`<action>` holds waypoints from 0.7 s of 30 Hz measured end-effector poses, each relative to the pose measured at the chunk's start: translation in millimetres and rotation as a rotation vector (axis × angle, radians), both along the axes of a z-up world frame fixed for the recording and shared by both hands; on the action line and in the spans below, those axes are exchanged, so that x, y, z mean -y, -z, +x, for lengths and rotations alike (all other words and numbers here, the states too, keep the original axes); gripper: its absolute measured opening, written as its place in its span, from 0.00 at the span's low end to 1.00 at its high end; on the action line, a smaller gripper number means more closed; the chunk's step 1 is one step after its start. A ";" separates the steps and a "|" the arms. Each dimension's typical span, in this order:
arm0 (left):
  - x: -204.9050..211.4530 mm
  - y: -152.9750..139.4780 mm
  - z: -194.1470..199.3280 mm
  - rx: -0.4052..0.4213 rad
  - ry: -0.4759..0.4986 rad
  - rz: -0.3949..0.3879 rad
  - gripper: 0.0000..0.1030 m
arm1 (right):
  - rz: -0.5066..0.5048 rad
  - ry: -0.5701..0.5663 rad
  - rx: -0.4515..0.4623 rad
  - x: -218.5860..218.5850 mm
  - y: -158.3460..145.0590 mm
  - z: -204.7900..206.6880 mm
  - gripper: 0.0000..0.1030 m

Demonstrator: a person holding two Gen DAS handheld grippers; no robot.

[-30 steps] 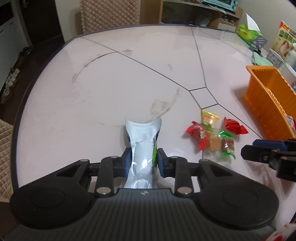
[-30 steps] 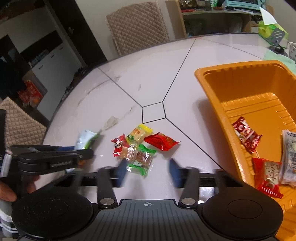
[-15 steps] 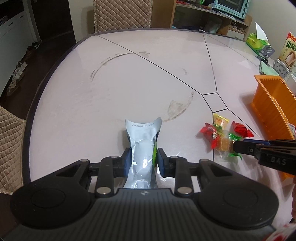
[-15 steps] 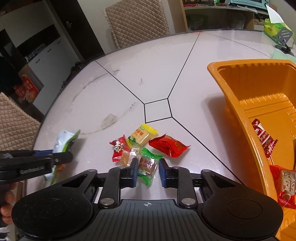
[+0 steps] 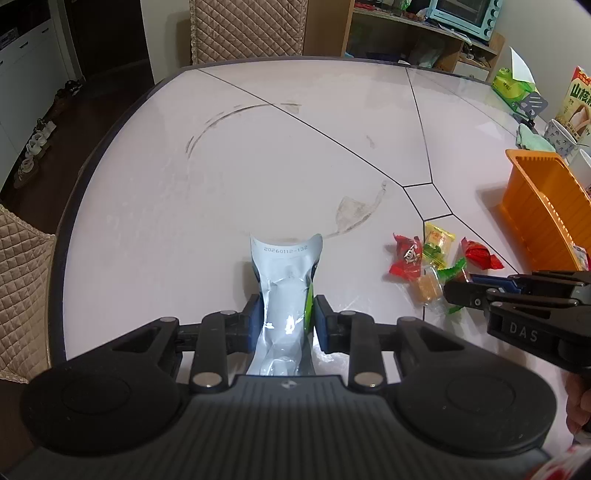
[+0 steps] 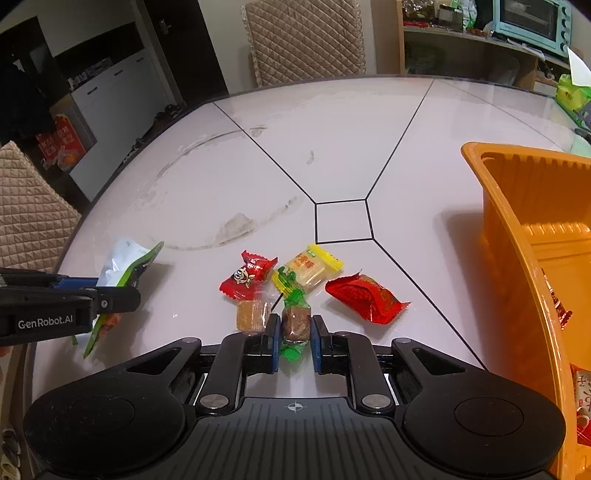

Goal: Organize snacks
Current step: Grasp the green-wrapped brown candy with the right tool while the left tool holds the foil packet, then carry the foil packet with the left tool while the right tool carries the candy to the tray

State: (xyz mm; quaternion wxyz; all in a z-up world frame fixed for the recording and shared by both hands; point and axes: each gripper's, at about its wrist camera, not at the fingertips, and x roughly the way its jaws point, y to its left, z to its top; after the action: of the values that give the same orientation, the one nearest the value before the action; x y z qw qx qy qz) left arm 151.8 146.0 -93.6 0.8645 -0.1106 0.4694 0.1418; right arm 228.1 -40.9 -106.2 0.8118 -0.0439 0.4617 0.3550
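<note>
My left gripper (image 5: 284, 317) is shut on a silver and green snack pouch (image 5: 286, 280), held above the table; it also shows in the right wrist view (image 6: 125, 264). My right gripper (image 6: 294, 332) is shut on a green-wrapped brown candy (image 6: 295, 321) on the table. Beside it lie an amber candy (image 6: 252, 314), a red cartoon packet (image 6: 246, 274), a yellow packet (image 6: 308, 267) and a red packet (image 6: 364, 297). The orange basket (image 6: 517, 236) stands at the right with several snacks inside.
A tissue box (image 5: 511, 86), a carton (image 5: 578, 99) and a cup (image 5: 561, 136) stand at the table's far right. Quilted chairs (image 6: 306, 40) stand at the far side and at the left edge (image 5: 22, 284). A shelf with a toaster oven (image 5: 461, 16) is behind.
My right gripper moved left from the basket to the candy pile and shut on the green-wrapped candy. My left gripper kept hold of the pouch and shifted slightly.
</note>
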 end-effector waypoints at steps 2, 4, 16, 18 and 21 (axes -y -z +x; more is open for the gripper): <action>0.1 -1.6 -1.2 0.003 0.000 0.000 0.26 | 0.001 0.000 0.003 1.5 -0.4 -0.4 0.16; 1.2 -4.1 -3.0 0.006 0.001 0.000 0.26 | 0.008 0.007 0.000 4.5 -1.8 -2.2 0.16; 26.2 -30.8 -22.4 0.054 0.047 -0.024 0.26 | 0.096 0.063 -0.012 44.5 -35.4 -17.6 0.16; 33.5 -36.1 -24.9 0.064 0.062 -0.026 0.26 | 0.108 0.075 -0.012 53.2 -40.8 -22.5 0.16; 45.3 -43.3 -27.6 0.081 0.085 -0.037 0.26 | 0.124 0.096 -0.012 67.8 -48.2 -28.6 0.16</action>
State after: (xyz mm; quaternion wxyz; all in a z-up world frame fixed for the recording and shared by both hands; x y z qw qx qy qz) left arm 124.2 100.7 -50.2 0.8858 -0.1123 0.4408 0.0917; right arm 199.5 -108.6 -58.0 0.8264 0.0306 0.4451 0.3436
